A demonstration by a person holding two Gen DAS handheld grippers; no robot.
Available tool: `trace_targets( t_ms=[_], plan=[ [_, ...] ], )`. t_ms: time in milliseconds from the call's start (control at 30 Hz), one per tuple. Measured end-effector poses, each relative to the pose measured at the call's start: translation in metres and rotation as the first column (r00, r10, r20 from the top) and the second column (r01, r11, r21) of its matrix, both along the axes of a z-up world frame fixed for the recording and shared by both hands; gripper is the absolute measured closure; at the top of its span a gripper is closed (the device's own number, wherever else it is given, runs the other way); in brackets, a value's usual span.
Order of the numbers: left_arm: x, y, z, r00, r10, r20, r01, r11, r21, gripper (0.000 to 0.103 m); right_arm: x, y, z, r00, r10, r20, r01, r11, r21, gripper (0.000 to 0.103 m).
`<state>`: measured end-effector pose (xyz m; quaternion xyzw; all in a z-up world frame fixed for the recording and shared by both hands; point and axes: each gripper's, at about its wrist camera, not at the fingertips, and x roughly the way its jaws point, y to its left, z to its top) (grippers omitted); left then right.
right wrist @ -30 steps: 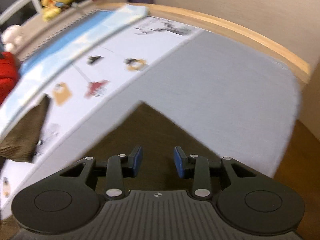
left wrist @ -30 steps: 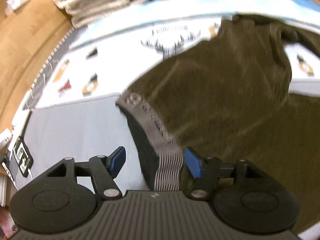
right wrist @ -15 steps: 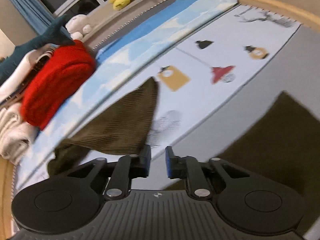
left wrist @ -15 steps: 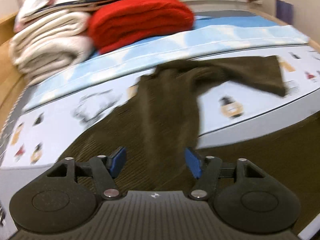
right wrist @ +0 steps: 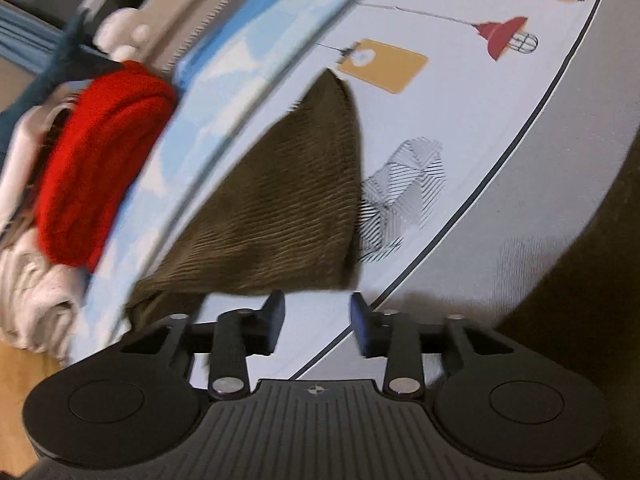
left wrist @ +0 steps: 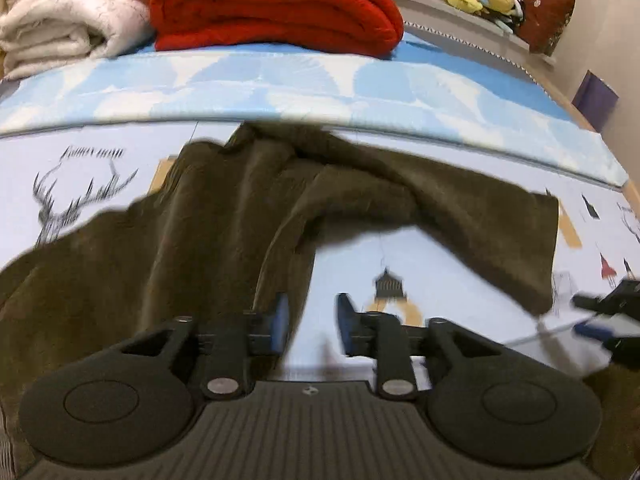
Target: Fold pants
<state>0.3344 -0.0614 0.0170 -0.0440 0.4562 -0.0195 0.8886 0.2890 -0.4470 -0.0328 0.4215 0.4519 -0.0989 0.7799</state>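
Brown corduroy pants [left wrist: 224, 216] lie spread and rumpled on the printed bedsheet [left wrist: 440, 264], just below the blue-and-white quilt band [left wrist: 280, 84]. One leg runs off to the right, its hem end [right wrist: 344, 184] lying flat by the striped print; the wider part bunches toward the left and near edge of the left wrist view.

Left gripper [left wrist: 310, 322]: jaws part open and closing, nothing clamped. Its left pad sits right at the edge of the cloth, bare sheet between the pads. Right gripper [right wrist: 316, 322]: jaws part open and opening, empty, hanging just short of the leg's lower edge; only sheet shows between the pads. Its tips also poke in at the right edge of the left view.

Handling guess: soft, limp, ribbed fabric, medium weight. It will drape and sag, no stiffness to hold a shape. The ribs should give decent grip, not slippery, not fragile. A one-layer pinch will probably drag the rest and wrinkle it.

Best holds, I'd say: right takes the hem corner of the outstretched leg, left takes the cloth edge by its pad or the waist end. Pinch a full edge.

Background: red blanket [left wrist: 276, 4] and white blanket [left wrist: 68, 12] stacked behind, well apart from the pants.
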Motion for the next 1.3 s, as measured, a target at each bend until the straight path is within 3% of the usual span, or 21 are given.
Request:
trace_targets(
  t_ms=[33,100,233,367,400,433,467,500,533,567,700,833,900,933,1033,1100,1167,1233,1300],
  plan=[
    [0.005,-0.001,0.001,1.0,-0.007,0.013,0.007,1.0,0.011,0.045,0.007,0.0,-0.008,1.0,-0.011,-0.024,0.011,1.0,0.0,0.06],
    [0.017,-0.006,-0.001,1.0,-0.022,0.02,0.021,0.999,0.047,0.033,0.017,0.0,-0.023,0.998,-0.032,-0.06,0.034,0.999,0.033,0.06],
    [0.037,-0.013,-0.018,0.999,-0.047,-0.011,0.048,0.992,0.116,0.03,0.033,0.007,-0.044,0.994,-0.045,-0.103,0.053,0.995,0.082,0.06],
    [0.05,-0.003,-0.038,0.999,-0.037,-0.017,0.039,0.987,0.156,0.031,0.045,0.017,-0.046,0.994,-0.059,-0.092,0.063,0.997,0.043,0.06],
    [0.052,-0.001,-0.041,0.999,-0.033,-0.015,0.035,0.987,0.156,0.032,0.046,0.019,-0.044,0.995,-0.061,-0.084,0.064,0.998,0.025,0.065],
    [0.055,0.001,-0.044,0.999,-0.03,-0.016,0.032,0.987,0.154,0.037,0.047,0.02,-0.041,0.995,-0.064,-0.075,0.064,0.998,0.003,0.077],
    [0.058,0.003,-0.047,1.0,-0.024,-0.019,0.027,0.988,0.154,0.042,0.047,0.02,-0.038,0.996,-0.063,-0.065,0.062,0.998,-0.024,0.079],
    [0.061,0.006,-0.05,0.999,-0.02,-0.027,0.024,0.988,0.154,0.057,0.047,0.02,-0.035,0.997,-0.066,-0.048,0.064,0.997,-0.041,0.086],
    [0.064,0.008,-0.053,0.999,-0.018,-0.042,0.024,0.988,0.151,0.081,0.047,0.017,-0.032,0.997,-0.075,-0.031,0.073,0.996,-0.047,0.089],
    [0.066,0.01,-0.056,0.998,-0.019,-0.058,0.027,0.99,0.141,0.092,0.046,0.015,-0.028,0.996,-0.09,-0.01,0.09,0.995,-0.047,0.089],
    [0.065,0.01,-0.043,0.998,-0.038,-0.044,0.043,0.991,0.124,0.095,0.042,-0.002,0.016,0.976,-0.134,0.174,0.143,0.989,-0.044,0.09],
    [0.052,-0.005,-0.028,0.978,-0.204,-0.037,0.207,0.972,0.115,0.095,0.027,-0.034,0.088,0.889,-0.167,0.427,0.217,0.973,-0.072,0.09],
    [0.041,-0.016,-0.026,0.941,-0.336,-0.05,0.339,0.935,0.102,0.095,0.018,-0.053,0.121,0.844,-0.163,0.51,0.264,0.955,-0.132,0.09],
    [0.034,-0.022,-0.027,0.908,-0.414,-0.059,0.418,0.903,0.097,0.095,0.013,-0.064,0.135,0.824,-0.166,0.541,0.296,0.941,-0.161,0.091],
    [0.005,-0.041,-0.032,0.758,-0.644,-0.1,0.652,0.753,0.092,0.095,0.002,-0.094,0.151,0.791,-0.217,0.572,0.385,0.903,-0.189,0.091],
    [-0.015,-0.049,-0.039,0.658,-0.742,-0.13,0.753,0.653,0.084,0.095,0.006,-0.11,0.146,0.809,-0.26,0.527,0.427,0.877,-0.223,0.091],
    [-0.032,-0.052,-0.045,0.579,-0.802,-0.149,0.815,0.576,0.062,0.095,0.012,-0.123,0.132,0.826,-0.298,0.478,0.448,0.862,-0.236,0.091],
    [-0.044,-0.052,-0.047,0.532,-0.833,-0.153,0.846,0.529,0.06,0.094,0.018,-0.133,0.114,0.842,-0.326,0.43,0.464,0.844,-0.268,0.091],
    [-0.052,-0.05,-0.05,0.507,-0.848,-0.156,0.861,0.504,0.061,0.093,0.027,-0.14,0.096,0.852,-0.357,0.383,0.473,0.838,-0.272,0.091]
  ],
)
